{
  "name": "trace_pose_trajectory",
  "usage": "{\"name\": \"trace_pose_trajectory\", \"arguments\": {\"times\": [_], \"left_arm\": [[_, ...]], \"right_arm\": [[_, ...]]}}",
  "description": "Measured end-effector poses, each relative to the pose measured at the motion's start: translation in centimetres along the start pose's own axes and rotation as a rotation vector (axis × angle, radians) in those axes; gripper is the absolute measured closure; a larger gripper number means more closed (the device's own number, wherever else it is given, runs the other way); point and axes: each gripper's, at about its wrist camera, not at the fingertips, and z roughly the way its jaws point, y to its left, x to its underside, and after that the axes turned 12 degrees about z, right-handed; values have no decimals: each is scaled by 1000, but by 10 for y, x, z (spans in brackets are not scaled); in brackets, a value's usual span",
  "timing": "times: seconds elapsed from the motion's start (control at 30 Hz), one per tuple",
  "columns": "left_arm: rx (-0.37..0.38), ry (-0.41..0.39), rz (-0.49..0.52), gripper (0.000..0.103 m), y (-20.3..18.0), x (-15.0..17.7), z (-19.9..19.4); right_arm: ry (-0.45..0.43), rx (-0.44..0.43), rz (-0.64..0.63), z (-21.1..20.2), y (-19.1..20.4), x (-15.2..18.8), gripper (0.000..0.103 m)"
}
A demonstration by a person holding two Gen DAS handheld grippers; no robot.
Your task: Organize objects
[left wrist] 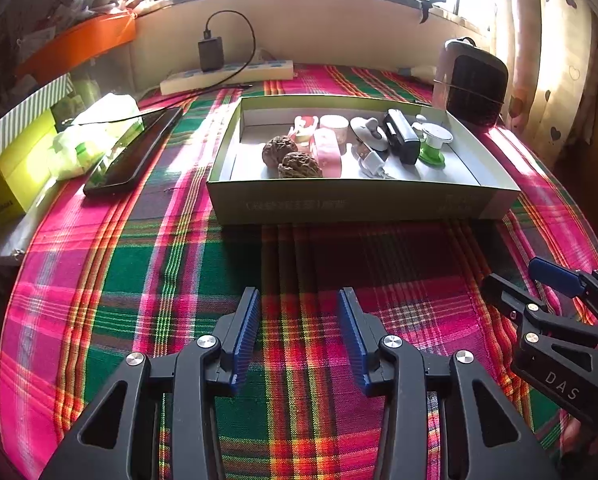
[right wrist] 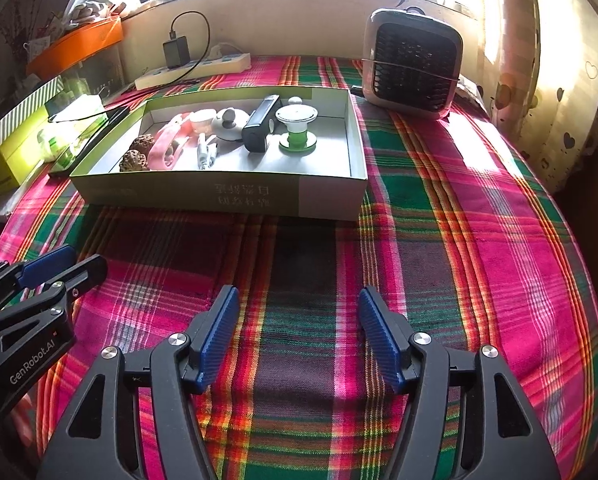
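The box (right wrist: 331,196) ahead of both tongs holds walnuts (right wrist: 135,160), a pink strap (right wrist: 167,142), a black case (right wrist: 261,124) and a green-based cup (right wrist: 297,128). Left tongs (left wrist: 299,334) and right tongs (right wrist: 293,332) hang over the plaid cloth (right wrist: 459,240), jaws apart, gripping nothing.

left gripper (left wrist: 299,300) frame: matte black plastic, two angled arms, each with a triangular cut-out behind the jaws.
left gripper pads (left wrist: 247,336): ribbed blue strips lining the inner face of each jaw.
left gripper screws (left wrist: 207,341): round silver heads, two on each arm, just behind the pads.
left gripper marking (right wrist: 31,364): white "GenRobot.AI" lettering on its side, well behind the jaws.
right gripper (right wrist: 295,300) frame: the same black plastic with triangular cut-outs.
right gripper pads (right wrist: 379,340): ribbed blue, on the inner jaw faces.
right gripper screws (right wrist: 421,338): silver, paired behind each pad.
right gripper marking (left wrist: 561,386): white letters "DAS" on its side, behind the jaws.
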Motion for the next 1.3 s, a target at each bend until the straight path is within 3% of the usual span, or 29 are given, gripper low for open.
{"name": "trace_pose_trajectory", "arguments": {"times": [0.27,1.3], "left_arm": [[0,1,1,64,0,0,0],[0,1,1,63,-1,0,0]], "right_arm": [[4,-5,-8,1,3,1,34],[4,-4,-6,1,2,1,32]]}}
